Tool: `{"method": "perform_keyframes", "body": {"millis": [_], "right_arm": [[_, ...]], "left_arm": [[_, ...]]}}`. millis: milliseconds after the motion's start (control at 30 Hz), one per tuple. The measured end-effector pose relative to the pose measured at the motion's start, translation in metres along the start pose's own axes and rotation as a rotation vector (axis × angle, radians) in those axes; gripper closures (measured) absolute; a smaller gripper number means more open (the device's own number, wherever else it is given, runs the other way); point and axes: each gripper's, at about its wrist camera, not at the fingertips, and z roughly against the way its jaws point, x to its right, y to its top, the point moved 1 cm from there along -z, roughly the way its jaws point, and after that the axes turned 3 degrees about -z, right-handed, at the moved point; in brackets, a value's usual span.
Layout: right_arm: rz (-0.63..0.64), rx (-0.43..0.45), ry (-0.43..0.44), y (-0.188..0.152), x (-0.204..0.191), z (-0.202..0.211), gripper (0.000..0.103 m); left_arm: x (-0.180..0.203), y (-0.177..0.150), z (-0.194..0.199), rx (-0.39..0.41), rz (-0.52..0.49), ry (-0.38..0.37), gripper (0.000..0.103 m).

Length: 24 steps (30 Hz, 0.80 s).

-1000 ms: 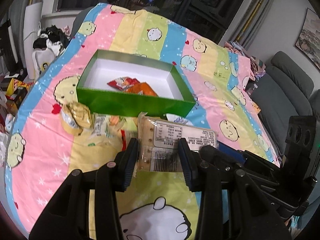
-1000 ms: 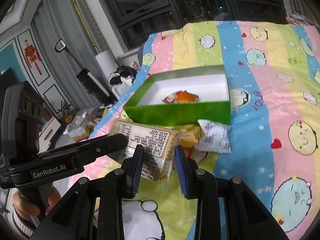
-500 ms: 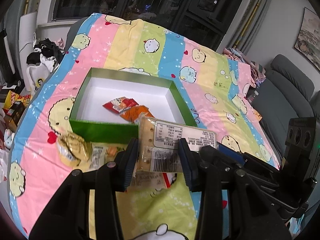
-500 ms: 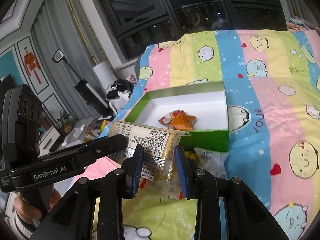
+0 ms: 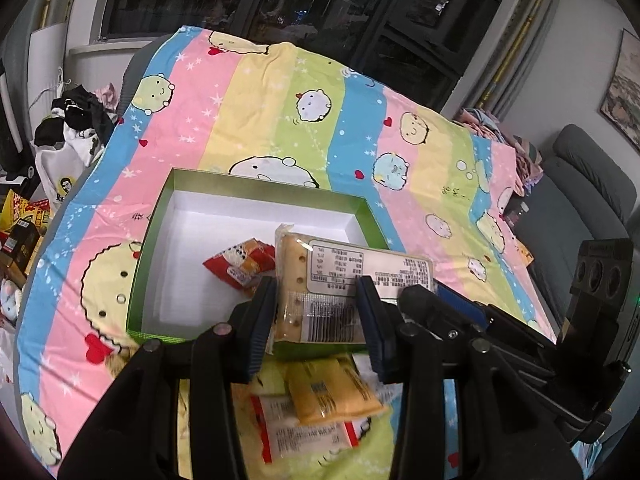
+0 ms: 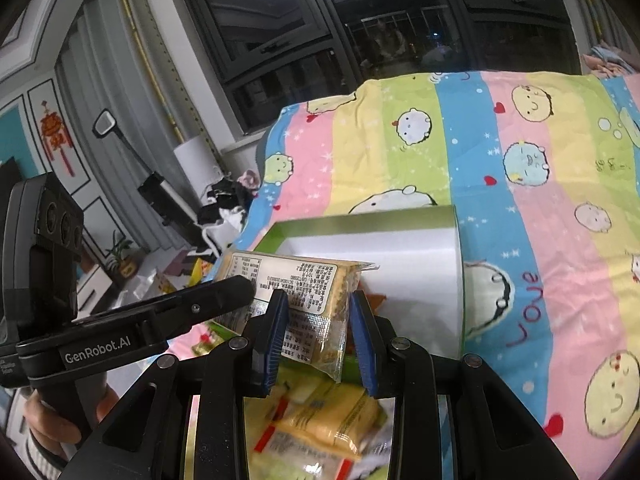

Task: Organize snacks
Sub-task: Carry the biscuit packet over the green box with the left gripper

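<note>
A clear-wrapped cracker packet with a white printed label is clamped from both ends: the left gripper holds one end and the right gripper holds the other, each pair of blue-padded jaws narrowed onto the wrapper. The packet hangs in the air over the near wall of an open green box with a white inside, its far end reaching above the box floor.

Inside the box, a red snack packet lies near the middle, just left of the held crackers; an orange packet peeks out beside the right gripper's pad in the right wrist view.

Below the grippers, outside the box on the near side, a yellow snack packet lies across a white packet with red edges, both on the bed.

The box sits on a bedspread striped in pink, yellow, green and blue with cartoon faces. A person's hand grips the left gripper's handle at the lower left of the right wrist view. To the far left of the bed lies a heap of black and white clothes; to the right stands a grey sofa.
</note>
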Motion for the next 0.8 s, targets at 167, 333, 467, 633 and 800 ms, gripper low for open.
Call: {"method": "perform_keyframes", "body": {"millis": [167,333,467,633,800], "right_arm": [[-0.001,-0.028,-0.011,0.006,0.007,-0.024,0.069],[-0.012,-0.077,-0.021,0.004,0.016,-0.049,0.069],[-0.031,-0.126,-0.033,0.0,0.026,-0.07,0.069],[-0.044,-0.162,-0.052,-0.004,0.033,-0.083,0.069],[-0.05,-0.176,-0.061,-0.003,0.034,-0.088,0.069]], "left_arm": [[-0.013,0.005,-0.021,-0.029,0.032,0.0,0.062],[-0.028,0.003,-0.047,-0.088,0.074,0.001,0.061],[-0.039,-0.001,-0.067,-0.145,0.116,0.004,0.061],[-0.042,-0.004,-0.079,-0.179,0.136,0.012,0.061],[-0.044,-0.004,-0.082,-0.187,0.144,0.025,0.058]]}}
